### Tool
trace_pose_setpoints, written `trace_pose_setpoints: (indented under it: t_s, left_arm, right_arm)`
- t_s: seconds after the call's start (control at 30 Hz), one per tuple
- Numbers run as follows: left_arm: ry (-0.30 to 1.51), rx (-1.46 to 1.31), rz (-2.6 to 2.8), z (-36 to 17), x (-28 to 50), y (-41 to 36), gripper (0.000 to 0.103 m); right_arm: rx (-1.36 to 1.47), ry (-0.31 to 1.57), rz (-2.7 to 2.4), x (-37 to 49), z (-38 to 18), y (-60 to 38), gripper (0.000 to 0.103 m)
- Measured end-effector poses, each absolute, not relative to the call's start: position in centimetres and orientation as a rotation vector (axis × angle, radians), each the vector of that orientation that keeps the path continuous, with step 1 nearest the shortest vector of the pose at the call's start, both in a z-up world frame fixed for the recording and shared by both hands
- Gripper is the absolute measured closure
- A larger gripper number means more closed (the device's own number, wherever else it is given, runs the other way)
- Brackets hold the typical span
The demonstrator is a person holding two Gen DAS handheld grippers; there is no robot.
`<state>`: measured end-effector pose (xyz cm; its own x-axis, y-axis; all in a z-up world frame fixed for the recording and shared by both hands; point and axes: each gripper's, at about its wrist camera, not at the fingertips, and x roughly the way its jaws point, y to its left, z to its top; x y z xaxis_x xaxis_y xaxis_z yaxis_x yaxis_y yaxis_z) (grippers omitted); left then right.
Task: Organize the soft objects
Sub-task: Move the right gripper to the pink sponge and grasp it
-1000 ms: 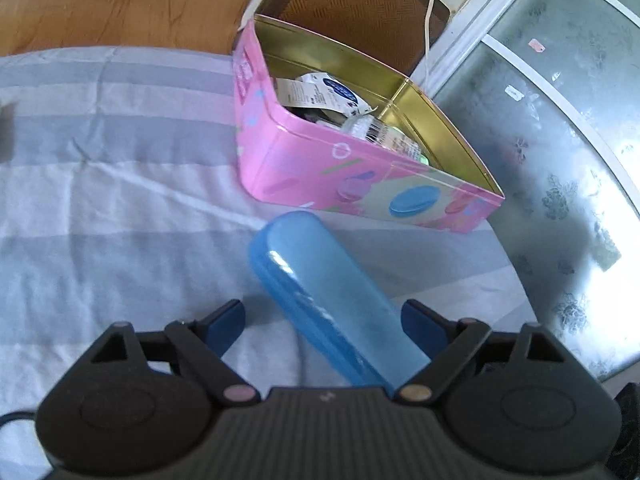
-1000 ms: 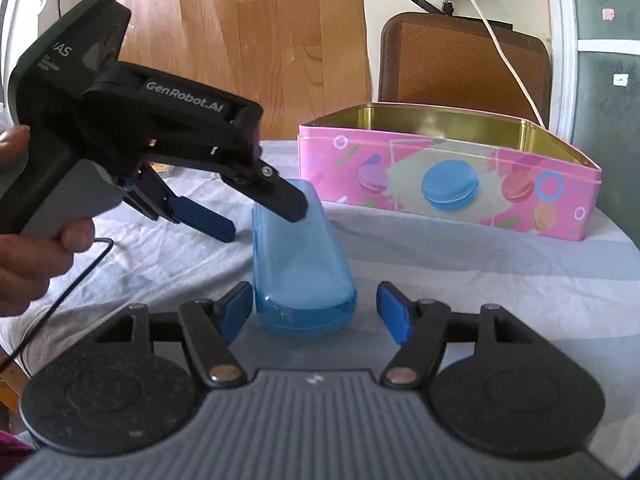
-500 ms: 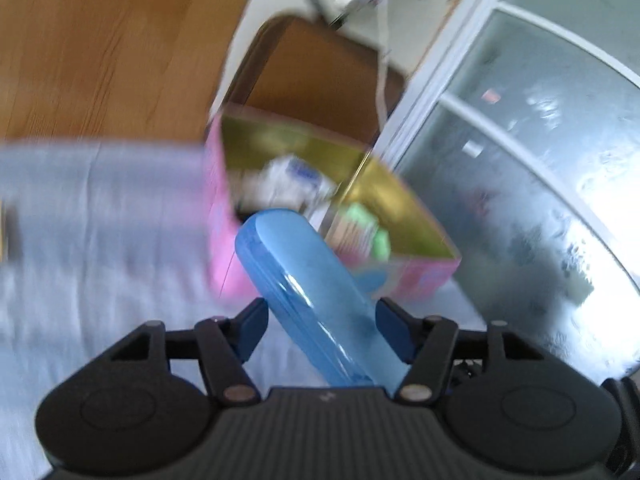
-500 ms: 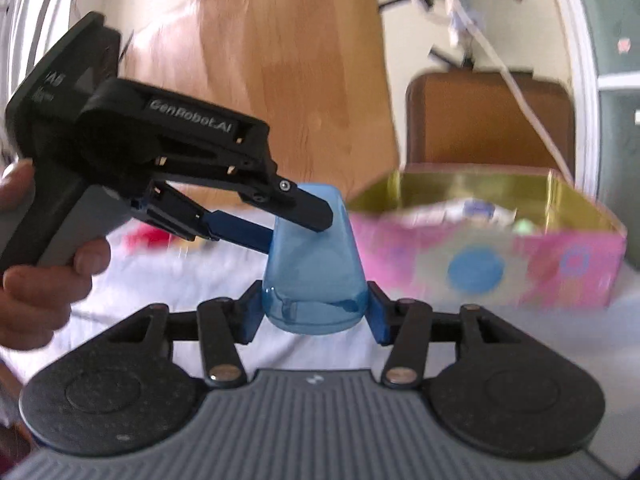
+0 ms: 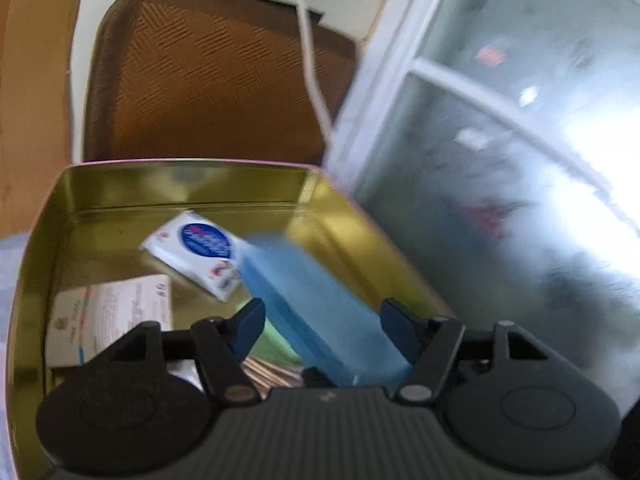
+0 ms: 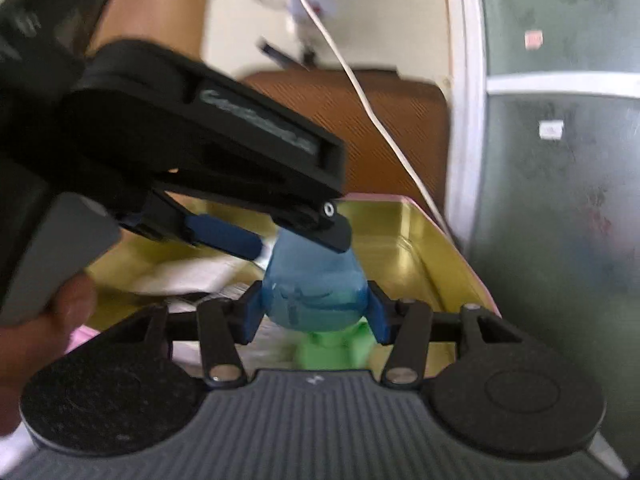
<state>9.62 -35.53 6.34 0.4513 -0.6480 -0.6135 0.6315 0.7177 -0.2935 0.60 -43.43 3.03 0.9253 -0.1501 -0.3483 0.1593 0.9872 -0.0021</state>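
Above the open tin (image 5: 48, 216), at 12 o'clock from both wrists: blue case (image 6: 316, 284), clamped at its near end by right tool (image 6: 314, 312), loosely straddled by left tool (image 5: 320, 320); risk, uneven release tipping it onto the packets (image 5: 192, 248).

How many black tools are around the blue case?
2. The right tool pinches the blue case at its near end; the left tool straddles it above the tin.

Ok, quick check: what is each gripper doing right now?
Left gripper: around the blue case, grip unclear.
Right gripper: shut on the blue case's end, over the tin.
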Motion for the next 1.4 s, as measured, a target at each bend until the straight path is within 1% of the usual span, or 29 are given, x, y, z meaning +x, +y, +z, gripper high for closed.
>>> trace_pose_setpoints:
  t_s: [0.07, 0.13, 0.27, 0.33, 0.4, 0.53, 0.6, 0.73, 0.77, 0.8, 0.93, 1.07, 1.13, 1.17, 1.2, 1.27, 1.3, 1.37, 1.4]
  left_arm:
    - [0.792, -0.031, -0.754, 5.6, 9.8, -35.4, 0.037]
    - [0.786, -0.050, -0.762, 5.6, 9.2, -34.0, 0.037]
    - [0.707, -0.061, -0.759, 7.3, 7.0, -29.8, 0.035]
    - [0.666, -0.085, -0.759, 8.0, 5.3, -26.5, 0.031]
    - [0.636, -0.106, -0.750, 8.6, 4.2, -23.4, 0.029]
    - [0.606, -0.153, -0.654, 8.2, 1.4, -14.8, 0.029]
    - [0.604, -0.188, -0.578, 7.8, 0.6, -10.4, 0.029]
    - [0.577, -0.241, -0.351, 6.4, -0.8, -0.7, 0.029]
    - [0.564, -0.242, -0.284, 6.0, -1.0, 1.4, 0.029]
    - [0.557, -0.239, -0.211, 5.5, -1.1, 3.1, 0.029]
    - [0.530, -0.326, -0.022, 3.9, -1.9, 9.8, 0.029]
    - [0.488, -0.426, 0.102, 2.3, -2.3, 13.3, 0.030]
    - [0.457, -0.538, 0.073, 2.1, -2.6, 15.2, 0.028]
    - [0.431, -0.561, 0.068, 2.1, -2.8, 15.6, 0.028]
    - [0.416, -0.575, 0.069, 2.1, -3.0, 15.9, 0.026]
    - [0.408, -0.580, 0.068, 2.0, -3.0, 16.0, 0.026]
    - [0.400, -0.578, 0.062, 2.1, -3.0, 15.9, 0.026]
    - [0.378, -0.575, 0.062, 2.0, -3.7, 15.8, 0.026]
    - [0.368, -0.575, 0.057, 2.1, -3.8, 15.8, 0.026]
  right_arm:
    - [-0.008, 0.410, -0.197, 2.5, 2.0, -43.5, 0.046]
    - [0.011, 0.409, -0.214, 2.9, 1.8, -43.8, 0.045]
    - [0.029, 0.335, -0.210, 0.7, 2.3, -43.3, 0.044]
    - [0.040, 0.296, -0.208, -0.7, 2.5, -42.5, 0.044]
    - [0.046, 0.253, -0.193, -2.4, 2.7, -41.3, 0.044]
    - [0.061, 0.176, -0.114, -3.8, 3.7, -38.4, 0.045]
    - [0.073, 0.166, -0.036, -3.8, 4.3, -36.4, 0.047]
    - [0.080, 0.221, 0.157, -2.3, 5.1, -31.3, 0.050]
    - [0.083, 0.252, 0.219, -1.6, 5.1, -29.6, 0.056]
    - [0.084, 0.279, 0.267, -1.2, 4.9, -28.1, 0.058]
    - [-0.010, 0.362, 0.428, 1.2, 4.2, -20.1, 0.059]
    - [-0.042, 0.435, 0.574, 5.0, 4.4, -13.0, 0.058]
    - [-0.021, 0.478, 0.587, 8.1, 4.9, -10.1, 0.057]
    - [-0.007, 0.502, 0.585, 9.1, 4.8, -8.8, 0.052]
    - [0.013, 0.537, 0.581, 11.0, 4.7, -7.6, 0.045]
    - [0.017, 0.594, 0.578, 13.9, 4.1, -5.4, 0.041]
    - [0.003, 0.613, 0.573, 14.5, 3.7, -4.3, 0.037]
    - [-0.042, 0.660, 0.567, 15.2, 2.5, -2.4, 0.032]
    - [-0.082, 0.696, 0.578, 15.5, 1.7, -1.2, 0.032]
